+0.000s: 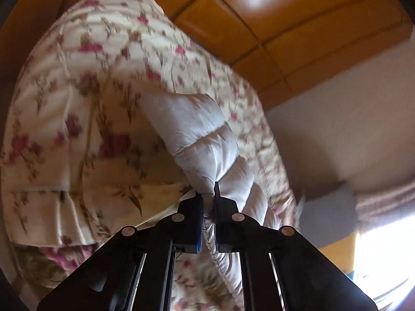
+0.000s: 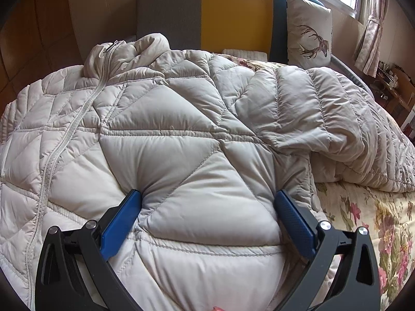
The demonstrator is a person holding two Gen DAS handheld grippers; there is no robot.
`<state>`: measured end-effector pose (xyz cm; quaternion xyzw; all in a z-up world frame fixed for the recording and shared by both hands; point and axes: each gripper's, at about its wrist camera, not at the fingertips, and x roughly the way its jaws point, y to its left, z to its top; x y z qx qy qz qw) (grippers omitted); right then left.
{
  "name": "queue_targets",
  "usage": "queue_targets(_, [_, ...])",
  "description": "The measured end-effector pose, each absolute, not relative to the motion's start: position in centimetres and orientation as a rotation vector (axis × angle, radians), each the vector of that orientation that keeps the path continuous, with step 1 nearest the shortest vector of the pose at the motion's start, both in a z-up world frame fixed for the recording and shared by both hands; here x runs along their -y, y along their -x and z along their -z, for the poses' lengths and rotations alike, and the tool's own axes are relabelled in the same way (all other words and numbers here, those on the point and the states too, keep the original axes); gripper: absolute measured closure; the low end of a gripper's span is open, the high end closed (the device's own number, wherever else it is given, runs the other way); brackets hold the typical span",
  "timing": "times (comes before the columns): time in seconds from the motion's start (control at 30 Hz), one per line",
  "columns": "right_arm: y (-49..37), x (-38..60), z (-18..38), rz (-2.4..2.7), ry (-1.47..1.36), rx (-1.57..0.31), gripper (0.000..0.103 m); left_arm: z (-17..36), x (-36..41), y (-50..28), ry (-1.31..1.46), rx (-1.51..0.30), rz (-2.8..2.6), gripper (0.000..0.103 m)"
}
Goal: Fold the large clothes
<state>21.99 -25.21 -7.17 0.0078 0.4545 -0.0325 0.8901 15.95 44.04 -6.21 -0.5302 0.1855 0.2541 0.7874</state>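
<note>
While the jacket lies spread on the bed: every place below is given relative to its zipper.

Left gripper (image 1: 208,194): fingers together, clamped on a quilted edge of the puffer jacket (image 1: 205,140); that view is blurred and tilted up toward the wooden panelling (image 1: 259,13), so where this edge sits relative to the zipper cannot be told.

Zipper (image 2: 77,127): runs from the collar at the far end down toward the near hem; this is the jacket's long axis.

Right gripper (image 2: 207,202): fingers wide apart, pressed into the padding on the panel right of the zipper, a puffed section bulging between the blue pads (image 2: 119,223); nothing is pinched.

Sleeve (image 2: 324,108): right of the zipper, beyond the right gripper, lying crumpled across the floral bedspread (image 2: 363,212).

Judgement: the likely fold goes across the zipper line, and the right gripper is the nearer tool to that sleeve side.
</note>
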Motion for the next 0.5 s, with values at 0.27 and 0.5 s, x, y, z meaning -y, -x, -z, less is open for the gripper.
queue_targets(0.27, [-21.9, 25.7, 7.2, 0.063, -0.035, -0.942, 0.002, -2.2, -39.2, -16.6, 0.88, -0.28, -0.434, 0.098])
queue_targets(0.5, [-21.7, 25.9, 7.2, 0.059, -0.042, -0.94, 0.002, -8.5, -29.1, -18.2, 0.588, -0.201, -0.237, 0.098])
